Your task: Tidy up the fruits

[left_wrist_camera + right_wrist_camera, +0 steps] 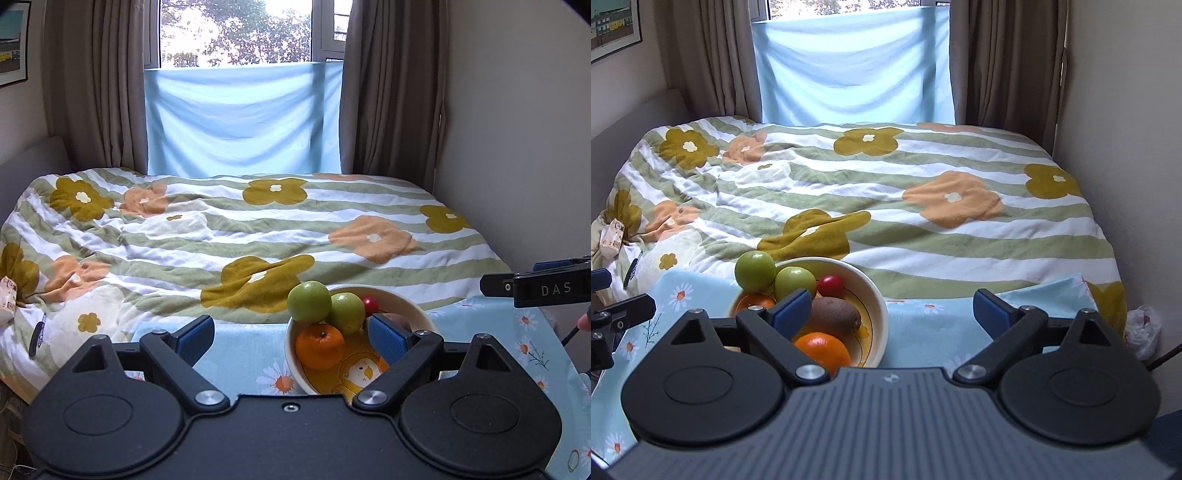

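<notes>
A cream bowl (410, 301) with a yellow cartoon inside stands on a light blue daisy cloth; it also shows in the right wrist view (877, 295). It holds two green apples (309, 301) (755, 271), a small red fruit (370, 305) (830, 285), oranges (320, 346) (823, 348) and a brown kiwi (833, 315). My left gripper (290, 338) is open and empty, just in front of the bowl's left side. My right gripper (892, 310) is open and empty, its left finger (792, 308) over the bowl.
A bed with a striped flower quilt (221, 229) lies behind the table cloth (934, 325). A small packet (6, 299) lies at the quilt's left edge. A wall is on the right. A white plastic bag (1143, 330) sits low at the right.
</notes>
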Demonstrator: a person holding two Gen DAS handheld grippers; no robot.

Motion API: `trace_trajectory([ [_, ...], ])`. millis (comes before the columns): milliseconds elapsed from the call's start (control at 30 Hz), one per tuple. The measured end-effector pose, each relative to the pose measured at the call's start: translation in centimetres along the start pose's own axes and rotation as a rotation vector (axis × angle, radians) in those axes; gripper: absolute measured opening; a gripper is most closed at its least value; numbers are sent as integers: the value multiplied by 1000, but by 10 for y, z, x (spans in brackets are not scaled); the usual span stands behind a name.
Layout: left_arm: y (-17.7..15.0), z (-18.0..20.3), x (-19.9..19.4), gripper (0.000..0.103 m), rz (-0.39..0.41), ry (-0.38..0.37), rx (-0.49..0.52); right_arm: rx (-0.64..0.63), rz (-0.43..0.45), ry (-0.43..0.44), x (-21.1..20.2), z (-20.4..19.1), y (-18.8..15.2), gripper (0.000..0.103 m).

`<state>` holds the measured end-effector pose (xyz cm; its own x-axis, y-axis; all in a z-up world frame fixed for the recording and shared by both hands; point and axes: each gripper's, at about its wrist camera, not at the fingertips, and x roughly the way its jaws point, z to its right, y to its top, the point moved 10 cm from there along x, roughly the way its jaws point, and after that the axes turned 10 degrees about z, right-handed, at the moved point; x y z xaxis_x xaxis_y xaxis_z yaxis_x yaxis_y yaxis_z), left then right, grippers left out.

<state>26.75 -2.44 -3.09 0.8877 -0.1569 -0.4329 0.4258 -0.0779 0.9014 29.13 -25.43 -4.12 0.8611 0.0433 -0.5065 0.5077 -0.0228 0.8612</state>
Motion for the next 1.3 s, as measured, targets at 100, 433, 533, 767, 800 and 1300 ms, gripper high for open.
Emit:
trace_trajectory([
  [100, -5, 3, -25, 93, 17, 9, -8, 1, 8, 33, -27, -2, -6, 103],
  [433, -33, 12, -84, 93, 31, 48, -25, -19, 15, 78, -96, -14, -39, 103],
  [533, -43, 14, -94, 94, 31, 54, -18, -9, 2, 85, -105, -15, -54, 103],
  [767, -74, 15, -96, 103, 18, 68, 50, -35, -32, 70, -108, -21, -88, 103],
  [800, -79, 14, -93, 103, 10, 70, 63, -36, -38, 70, -107, -22, -94, 103],
  [1300, -126, -18, -25, 103, -52, 84, 184, -29, -90, 24, -59, -20, -156, 103],
])
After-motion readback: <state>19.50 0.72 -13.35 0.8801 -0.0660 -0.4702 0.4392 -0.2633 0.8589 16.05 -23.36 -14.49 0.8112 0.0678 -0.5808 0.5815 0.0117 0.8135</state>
